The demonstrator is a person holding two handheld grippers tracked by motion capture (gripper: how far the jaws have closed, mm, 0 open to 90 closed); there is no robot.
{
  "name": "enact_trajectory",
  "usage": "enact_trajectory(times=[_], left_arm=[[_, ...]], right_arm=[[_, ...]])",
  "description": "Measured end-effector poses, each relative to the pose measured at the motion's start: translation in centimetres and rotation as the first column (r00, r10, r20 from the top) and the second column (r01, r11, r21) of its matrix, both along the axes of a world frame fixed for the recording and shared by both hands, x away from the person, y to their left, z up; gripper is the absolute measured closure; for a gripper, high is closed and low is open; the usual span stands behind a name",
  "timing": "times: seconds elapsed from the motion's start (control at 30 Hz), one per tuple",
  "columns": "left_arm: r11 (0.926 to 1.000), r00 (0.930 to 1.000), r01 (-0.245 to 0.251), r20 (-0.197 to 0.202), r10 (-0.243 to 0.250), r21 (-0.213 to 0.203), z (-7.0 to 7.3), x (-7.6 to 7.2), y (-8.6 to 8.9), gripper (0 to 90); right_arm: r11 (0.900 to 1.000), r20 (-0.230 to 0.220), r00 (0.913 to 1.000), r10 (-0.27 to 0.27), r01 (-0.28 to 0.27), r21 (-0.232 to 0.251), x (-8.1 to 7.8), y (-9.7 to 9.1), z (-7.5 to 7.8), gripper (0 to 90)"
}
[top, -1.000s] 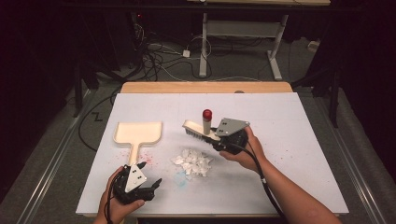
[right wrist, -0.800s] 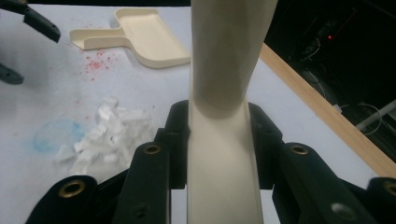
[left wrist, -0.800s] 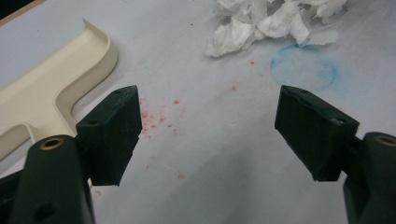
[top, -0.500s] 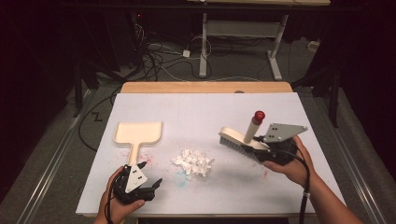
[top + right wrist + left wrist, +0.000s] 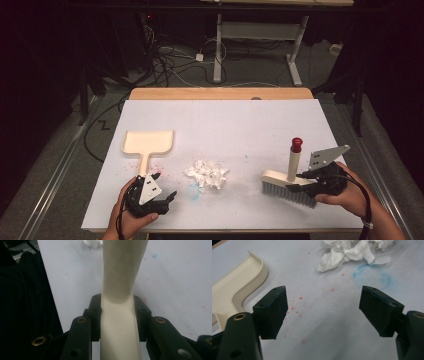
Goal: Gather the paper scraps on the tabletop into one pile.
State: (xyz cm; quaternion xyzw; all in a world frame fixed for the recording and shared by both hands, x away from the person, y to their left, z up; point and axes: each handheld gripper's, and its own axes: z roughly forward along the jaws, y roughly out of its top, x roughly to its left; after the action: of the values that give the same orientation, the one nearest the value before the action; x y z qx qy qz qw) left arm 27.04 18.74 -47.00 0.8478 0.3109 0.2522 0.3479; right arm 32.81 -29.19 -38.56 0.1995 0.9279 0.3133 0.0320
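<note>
A cream hand brush (image 5: 282, 181) with a red-tipped upright handle (image 5: 296, 146) stands bristles-down near the table's right front. My right gripper (image 5: 301, 182) is shut on its cream back (image 5: 120, 277), the jaws pressed against both sides (image 5: 117, 312). A pile of torn white paper (image 5: 206, 174) lies in the middle front. The cream dustpan (image 5: 148, 142) lies flat to its left, handle toward me. My left gripper (image 5: 168, 198) rests near the front left by that handle, open, with bare table between its pads (image 5: 323, 312). The dustpan's edge (image 5: 239, 285) and the paper (image 5: 347, 251) lie just ahead of it.
The white table sheet (image 5: 225, 125) carries red specks (image 5: 297, 306) and a blue smudge (image 5: 372, 278) near the paper. A wooden strip (image 5: 220, 93) runs along the far edge. Beyond it are cables and a desk frame (image 5: 255, 40) on the dark floor.
My right gripper has carried the brush from beside the paper pile across to the right side of the table. The left gripper has stayed put.
</note>
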Motion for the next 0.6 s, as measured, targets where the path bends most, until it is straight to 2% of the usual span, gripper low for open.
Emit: enact_trajectory(times=[0.1, 0.17, 0.23, 0.33, 0.37, 0.4, 0.43, 0.47, 0.5, 0.53, 0.6], left_arm=[[1.0000, 0.9998, 0.003, -0.017, -0.003, 0.004, -0.1, 0.1, -0.1, 21.8], [0.9999, 0.9998, 0.007, -0.021, -0.006, 0.009, -0.2, 0.1, -0.1, 21.8], [0.9999, 0.9997, 0.008, -0.024, -0.008, 0.006, -0.2, 0.1, -0.1, 21.8], [0.9999, 0.9995, 0.008, -0.029, -0.008, 0.010, -0.3, 0.2, -0.1, 21.8], [0.9999, 0.9995, 0.009, -0.029, -0.008, 0.010, -0.3, 0.2, -0.1, 21.8], [0.9999, 0.9996, 0.008, -0.028, -0.008, 0.008, -0.3, 0.2, -0.1, 21.8], [1.0000, 0.9996, 0.008, -0.026, -0.008, 0.006, -0.3, 0.2, -0.1, 21.8], [1.0000, 0.9996, 0.006, -0.026, -0.006, 0.002, -0.2, 0.2, 0.0, 21.8], [1.0000, 0.9996, 0.004, -0.026, -0.004, -0.003, -0.2, 0.3, 0.0, 21.8], [1.0000, 0.9996, 0.003, -0.026, -0.003, -0.004, -0.2, 0.3, 0.1, 21.8], [1.0000, 0.9999, 0.002, -0.016, -0.002, 0.002, -0.2, 0.5, 0.1, 21.8]], right_arm=[[0.9998, -0.030, 0.9995, -0.013, 0.012, -0.016, 1.7, 0.4, -0.6, 67.5], [0.9985, -0.027, 0.9984, -0.049, 0.048, -0.027, 2.9, 0.5, -0.8, 65.4], [0.9959, -0.018, 0.9966, -0.080, 0.079, -0.043, 4.0, 0.8, -0.8, 60.2], [0.9883, 0.018, 0.9917, -0.128, 0.129, -0.082, 5.4, 1.3, -0.8, 54.2], [0.9861, 0.043, 0.9896, -0.137, 0.141, -0.089, 5.9, 1.5, -0.9, 50.8], [0.9787, 0.064, 0.9832, -0.171, 0.177, -0.104, 6.1, 1.7, -0.9, 49.2], [0.9744, 0.105, 0.9761, -0.191, 0.201, -0.100, 6.4, 1.8, -1.0, 49.6], [0.9677, 0.147, 0.9649, -0.218, 0.233, -0.095, 6.5, 1.7, -1.0, 46.0], [0.9598, 0.184, 0.9513, -0.248, 0.267, -0.087, 6.6, 1.6, -0.9, 46.6], [0.9572, 0.220, 0.9383, -0.266, 0.284, -0.054, 6.5, 1.4, -0.7, 44.4], [0.9466, 0.281, 0.9054, -0.318, 0.320, 0.041, 5.9, 0.9, -0.5, 41.1]])
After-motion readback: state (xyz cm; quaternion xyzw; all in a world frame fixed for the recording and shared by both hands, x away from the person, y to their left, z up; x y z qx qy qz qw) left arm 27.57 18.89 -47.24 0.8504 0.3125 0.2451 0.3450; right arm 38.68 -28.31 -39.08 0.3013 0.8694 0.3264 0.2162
